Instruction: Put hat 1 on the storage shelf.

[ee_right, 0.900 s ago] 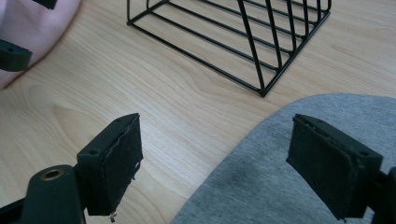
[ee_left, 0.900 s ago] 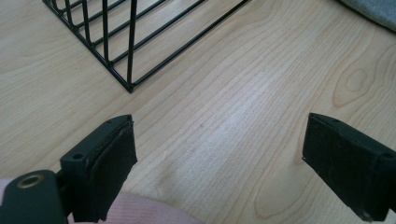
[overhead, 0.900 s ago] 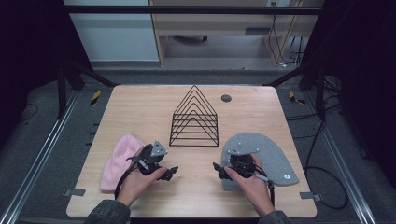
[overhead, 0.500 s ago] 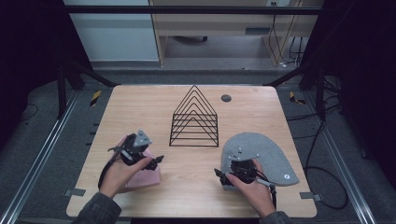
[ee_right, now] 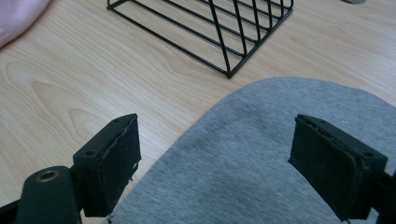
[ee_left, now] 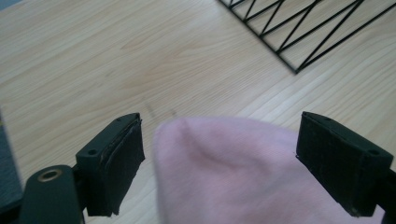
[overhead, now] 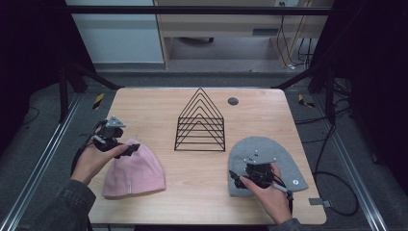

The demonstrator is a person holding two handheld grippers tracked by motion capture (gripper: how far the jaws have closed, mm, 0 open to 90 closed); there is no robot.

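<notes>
Two beanies on the table [overhead: 197, 168] and one gripper parked at each, so this looks like the reach-and-line-up step before a grab; nothing is pinched yet.

High view: the pink beanie [overhead: 137, 172] lies flat at the near left, the grey beanie [overhead: 267, 156] at the near right, and the black wire rack [overhead: 200, 122] stands between them, a bit farther back; a small dark disc [overhead: 233, 101] sits at the far side of the table; the left gripper [overhead: 129, 149] hovers at the far-left edge of the pink one, the right gripper [overhead: 234, 176] sits over the near-left part of the grey one.

Left gripper view: the left gripper's pads [ee_left: 122, 158] stand wide apart with the rounded crown of the pink beanie [ee_left: 224, 168] poking up between them; there's a gap on both sides, so it's released, not gripping.

Right gripper view: same story; the jaws are spread, the grey beanie [ee_right: 261, 158] lies under and between them, and its curved edge runs past the left pad [ee_right: 116, 163], which is over bare wood; the rack [ee_right: 210, 28] is farther off, with a corner of pink at the top left.

My guess for the next move: drop each gripper a little so the pads straddle a fold of fabric, then close; flat knit is thin, so it'll probably need pressing down to bunch some up, else the pads close on nothing.
</notes>
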